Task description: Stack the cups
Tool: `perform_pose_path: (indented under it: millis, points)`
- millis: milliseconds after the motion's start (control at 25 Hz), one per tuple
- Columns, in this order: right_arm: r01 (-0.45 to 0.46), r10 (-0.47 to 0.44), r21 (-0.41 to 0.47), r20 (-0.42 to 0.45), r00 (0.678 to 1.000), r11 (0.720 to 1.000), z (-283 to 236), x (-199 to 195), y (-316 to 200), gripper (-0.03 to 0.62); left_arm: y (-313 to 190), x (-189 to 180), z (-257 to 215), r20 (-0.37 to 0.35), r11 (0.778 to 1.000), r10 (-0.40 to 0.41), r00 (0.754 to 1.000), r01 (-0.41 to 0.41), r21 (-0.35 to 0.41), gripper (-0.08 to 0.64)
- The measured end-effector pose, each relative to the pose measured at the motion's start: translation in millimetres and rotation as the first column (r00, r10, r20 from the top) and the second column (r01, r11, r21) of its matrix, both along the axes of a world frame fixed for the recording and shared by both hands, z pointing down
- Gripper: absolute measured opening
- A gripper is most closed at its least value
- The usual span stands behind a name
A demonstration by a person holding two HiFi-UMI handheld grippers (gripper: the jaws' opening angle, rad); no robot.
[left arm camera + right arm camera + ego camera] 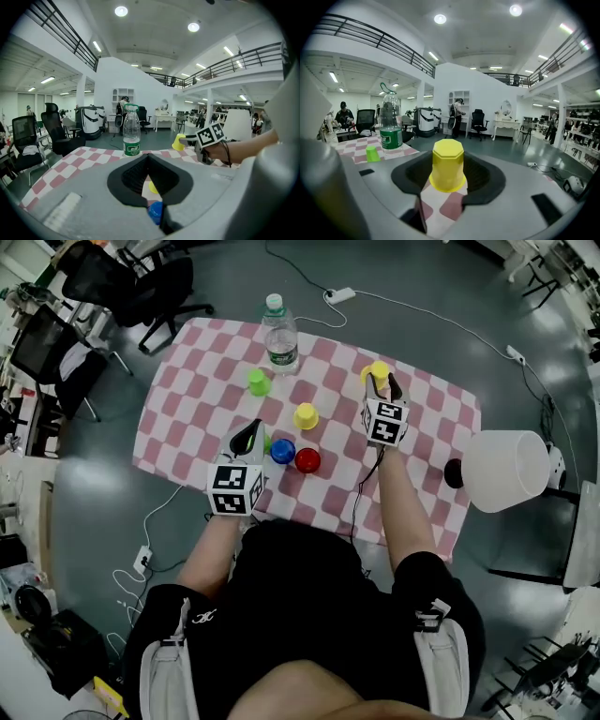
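My right gripper (380, 381) is shut on an upturned yellow cup (447, 164), held above the far right part of the checked tablecloth (422, 427); the left gripper view shows that cup (178, 142) clear of the table. On the cloth stand a second yellow cup (306, 415), a blue cup (282, 451), a red cup (307, 460) and a green cup (259, 382). My left gripper (253, 430) hovers just left of the blue cup, its jaws together and holding nothing. A bit of green (267, 441) shows beside it.
A clear water bottle (280, 334) with a green label stands at the far edge of the table. A white lampshade (506, 470) sits off the table's right side. Black office chairs (141, 282) stand at the far left, and cables and a power strip (339, 294) lie on the floor.
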State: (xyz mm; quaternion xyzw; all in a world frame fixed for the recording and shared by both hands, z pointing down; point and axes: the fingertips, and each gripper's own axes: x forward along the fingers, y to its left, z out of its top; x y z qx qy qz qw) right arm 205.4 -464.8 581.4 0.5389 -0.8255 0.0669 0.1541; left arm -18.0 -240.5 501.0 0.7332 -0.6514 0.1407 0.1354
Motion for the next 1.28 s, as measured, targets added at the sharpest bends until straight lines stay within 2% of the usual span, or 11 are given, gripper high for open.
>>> perform_pose_path:
  millis: [240, 600, 800, 960, 1160, 1280]
  points:
    - [0.034, -0.034, 0.077, 0.000, 0.999, 0.996, -59.2, -14.7, 34.6, 0.207, 2.3, -2.8, -18.8, -0.015, 0.998, 0.025, 1.000, -0.024, 0.051, 0.013]
    - [0.009, -0.012, 0.106, 0.028, 1.000, 0.994, -100.0, -40.3, 98.0, 0.207, 13.5, -5.4, -35.7, -0.009, 0.986, 0.144, 0.990, -0.142, 0.090, 0.013]
    - [-0.005, 0.001, 0.118, 0.030, 1.000, 0.993, -106.7, -60.7, 135.7, 0.207, 23.9, -18.6, -45.5, -0.003, 0.973, 0.204, 0.979, -0.202, 0.115, 0.012]
    - [-0.017, 0.013, 0.096, 0.043, 0.999, 0.995, -99.9, -84.5, 164.7, 0.207, 38.8, -40.9, -49.5, -0.004, 0.965, 0.230, 0.973, -0.228, 0.128, 0.012]
    - [-0.007, 0.005, 0.092, 0.024, 1.000, 0.996, -92.8, -124.4, 202.1, 0.207, 61.8, -74.0, -45.5, -0.047, 0.962, 0.250, 0.967, -0.243, 0.125, 0.012]
    - [-0.007, 0.004, 0.055, 0.049, 0.999, 0.998, -81.7, -145.5, 222.3, 0.207, 76.8, -90.2, -41.8, -0.060, 0.960, 0.262, 0.963, -0.253, 0.121, 0.012]
